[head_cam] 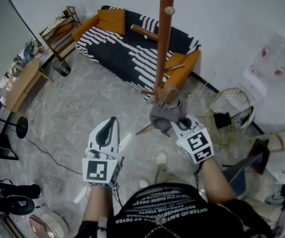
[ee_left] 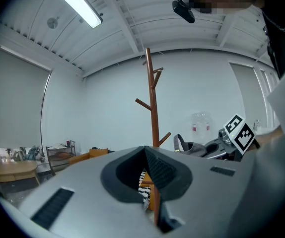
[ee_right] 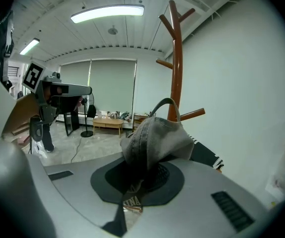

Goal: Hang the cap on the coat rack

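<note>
cap [head_cam: 165, 114]: one, grey
coat rack [head_cam: 164, 43]: one, wooden
tongs: two, the left tongs [head_cam: 108, 132] and the right tongs [head_cam: 181, 128]
sofa [head_cam: 127, 48]: one, far side
wooden tabletop [head_cam: 21, 86]: one, far left
shelf [head_cam: 59, 29]: one, far left

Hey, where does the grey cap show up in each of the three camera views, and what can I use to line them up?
Head view: the cap is just right of centre, held by the right gripper.
Left gripper view: the cap is small, right of centre, low beside the pole.
Right gripper view: the cap is at centre, pinched between the jaws.
Shared landmark: the wooden coat rack.
</note>
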{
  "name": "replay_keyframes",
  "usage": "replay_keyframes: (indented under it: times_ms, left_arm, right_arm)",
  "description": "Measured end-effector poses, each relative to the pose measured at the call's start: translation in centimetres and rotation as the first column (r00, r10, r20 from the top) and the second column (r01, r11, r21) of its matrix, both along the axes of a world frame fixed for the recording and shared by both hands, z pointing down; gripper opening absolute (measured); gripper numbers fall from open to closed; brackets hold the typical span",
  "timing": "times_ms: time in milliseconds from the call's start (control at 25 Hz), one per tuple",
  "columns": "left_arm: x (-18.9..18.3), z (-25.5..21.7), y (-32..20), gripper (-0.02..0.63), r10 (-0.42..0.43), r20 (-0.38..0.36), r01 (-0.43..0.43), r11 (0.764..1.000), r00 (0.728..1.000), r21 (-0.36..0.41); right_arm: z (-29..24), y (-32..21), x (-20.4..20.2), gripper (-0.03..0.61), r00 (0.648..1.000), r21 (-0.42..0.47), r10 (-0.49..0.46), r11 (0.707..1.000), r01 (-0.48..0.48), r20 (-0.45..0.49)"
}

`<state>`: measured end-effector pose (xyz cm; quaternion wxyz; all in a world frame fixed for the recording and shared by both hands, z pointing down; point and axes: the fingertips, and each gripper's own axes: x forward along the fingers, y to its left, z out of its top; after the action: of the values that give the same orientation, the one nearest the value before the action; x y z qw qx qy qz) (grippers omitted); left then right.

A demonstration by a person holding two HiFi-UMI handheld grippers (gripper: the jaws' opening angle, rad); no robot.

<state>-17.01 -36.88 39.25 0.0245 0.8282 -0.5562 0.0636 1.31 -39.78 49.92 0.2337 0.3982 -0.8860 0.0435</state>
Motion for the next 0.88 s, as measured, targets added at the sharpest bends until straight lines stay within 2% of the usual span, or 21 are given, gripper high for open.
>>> replay_keyframes:
  times_ms: [480, 880]
  left_arm:
    - [0.1, 2.7, -2.1, 0.003, -0.028, 0.005, 0.028, 0.998, 1.0, -0.047]
    - [0.2, 3.5, -3.4, 0.003, -0.049, -0.002, 0.049, 0.996, 0.999, -0.069]
  right_arm:
    - [6.0, -2.4, -0.8, 0.018, 0.997, -0.122, -0.052, 0.991, 0.046, -0.049]
    - [10.0, -5.2, -1.0, 0.018, 0.996, -0.171, -0.048, 0.985, 0.035, -0.076]
